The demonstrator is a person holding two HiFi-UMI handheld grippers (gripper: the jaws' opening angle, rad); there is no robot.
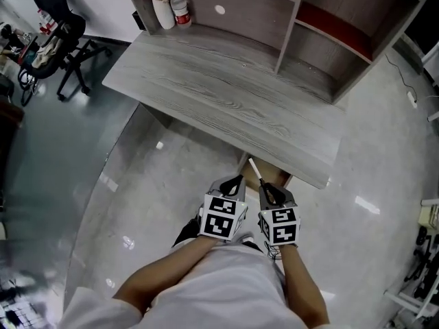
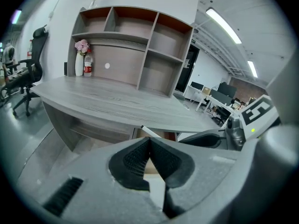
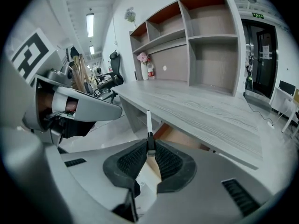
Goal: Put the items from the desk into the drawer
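My right gripper (image 1: 269, 189) is shut on a thin white pen (image 3: 148, 122) with a dark lower end. The pen (image 1: 255, 169) sticks forward and up out of the jaws, toward the desk's front edge. Under that edge the wooden inside of an open drawer (image 1: 273, 178) shows just ahead of the pen tip. My left gripper (image 1: 233, 185) hangs beside the right one, shut with nothing between its pads (image 2: 161, 158). The grey wooden desk (image 1: 226, 101) has a bare top in all views.
A shelf unit (image 1: 343, 26) stands on the desk's back. A white vase with pink flowers (image 1: 162, 5) and a bottle with a red label (image 1: 181, 9) stand at the back left corner. A black office chair (image 1: 58, 43) stands on the glossy floor to the left.
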